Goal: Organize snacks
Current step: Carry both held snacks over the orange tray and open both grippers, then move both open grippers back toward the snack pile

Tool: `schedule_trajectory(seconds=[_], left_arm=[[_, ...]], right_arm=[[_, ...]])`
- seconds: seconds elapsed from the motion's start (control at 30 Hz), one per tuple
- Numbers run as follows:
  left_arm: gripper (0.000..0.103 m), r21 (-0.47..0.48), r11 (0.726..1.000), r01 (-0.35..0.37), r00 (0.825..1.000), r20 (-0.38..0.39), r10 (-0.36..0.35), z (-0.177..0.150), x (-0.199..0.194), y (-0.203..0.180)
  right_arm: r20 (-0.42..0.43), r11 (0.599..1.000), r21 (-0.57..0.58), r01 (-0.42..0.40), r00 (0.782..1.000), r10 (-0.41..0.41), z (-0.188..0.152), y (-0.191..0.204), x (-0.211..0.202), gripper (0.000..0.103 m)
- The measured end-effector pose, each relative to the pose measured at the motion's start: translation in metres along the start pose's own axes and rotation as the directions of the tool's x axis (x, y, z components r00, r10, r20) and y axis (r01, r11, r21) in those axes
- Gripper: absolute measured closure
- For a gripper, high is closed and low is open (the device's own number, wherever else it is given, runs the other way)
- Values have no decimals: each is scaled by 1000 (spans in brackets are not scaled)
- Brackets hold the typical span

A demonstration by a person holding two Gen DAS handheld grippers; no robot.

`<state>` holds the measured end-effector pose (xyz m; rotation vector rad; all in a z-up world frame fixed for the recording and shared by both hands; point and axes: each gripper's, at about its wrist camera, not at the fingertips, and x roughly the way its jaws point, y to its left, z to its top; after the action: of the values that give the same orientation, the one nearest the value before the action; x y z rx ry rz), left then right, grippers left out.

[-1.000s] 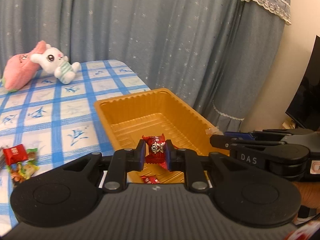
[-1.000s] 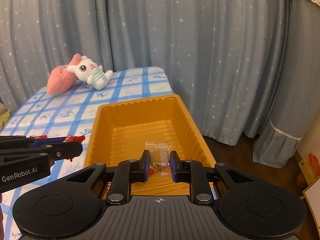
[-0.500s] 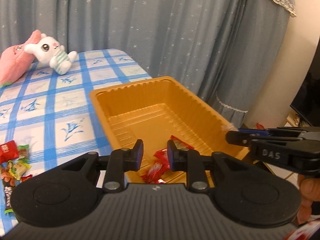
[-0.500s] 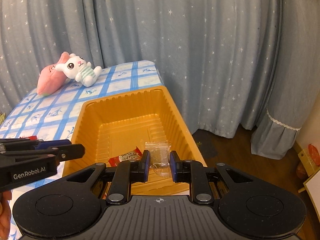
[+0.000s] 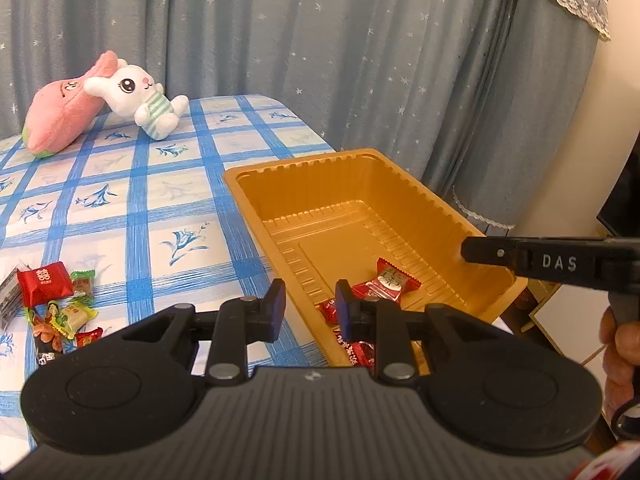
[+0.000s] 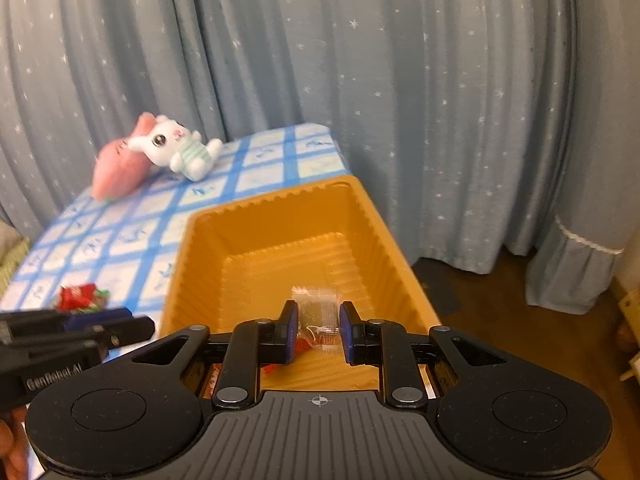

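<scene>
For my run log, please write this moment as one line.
left gripper: jaws opening, nothing between | right gripper: shut on clear-wrapped candy above orange tray | red candies in tray | loose snacks on tablecloth

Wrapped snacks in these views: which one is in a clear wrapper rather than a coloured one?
The clear-wrapped candy pinched in the right claw above the orange tray; the others show red or green wrappers.

left gripper [image 5: 308,310] jaws opening, nothing between | red candy [image 5: 394,280] released, now lying in orange tray [image 5: 404,184] (among other wrappers)
</scene>
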<state>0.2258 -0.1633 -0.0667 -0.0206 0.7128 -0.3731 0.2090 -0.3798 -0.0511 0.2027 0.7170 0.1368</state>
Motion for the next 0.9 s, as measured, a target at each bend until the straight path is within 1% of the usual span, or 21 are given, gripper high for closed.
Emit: schedule_trajectory(seconds=[0.03, 0.1, 0.13, 0.17, 0.37, 0.53, 0.7, 0.8, 0.9], left_arm=[[73, -5, 1000, 1, 1000, 5, -1, -1, -2, 1], [72, -6, 1000, 5, 1000, 8, -5, -2, -6, 2], [71, -5, 1000, 3, 1000, 9, -3, -4, -8, 3], [71, -8, 1000, 0, 1000, 10, 0, -5, -10, 4], [69, -24, 1000, -19, 1000, 15, 19, -14, -32, 15], [61, -39, 998, -51, 998, 31, 52, -24, -59, 27], [58, -80, 994, -79, 996, 39, 82, -39, -91, 47], [58, -95, 989, -114, 992, 36, 117, -48, -108, 62], [55, -119, 981, -154, 987, 37, 159, -57, -125, 80]], right_arm=[[-6, 1000, 16, -16, 1000, 16, 1, -2, 1, 81], [-5, 998, 49, -27, 1000, 27, 2, -6, 1, 73], [4, 998, 58, -24, 1000, 24, 3, -8, -2, 65], [12, 998, 63, -17, 1000, 17, 3, -9, -5, 62], [34, 997, 79, 13, 999, -15, 2, -12, -28, 61], [60, 998, 68, 4, 998, -8, 0, 0, -50, 61], [79, 998, 48, -37, 996, 33, -7, 31, -65, 61], [88, 998, 26, -65, 994, 63, -15, 55, -72, 61], [82, 995, 3, -95, 992, 95, -21, 79, -73, 61]])
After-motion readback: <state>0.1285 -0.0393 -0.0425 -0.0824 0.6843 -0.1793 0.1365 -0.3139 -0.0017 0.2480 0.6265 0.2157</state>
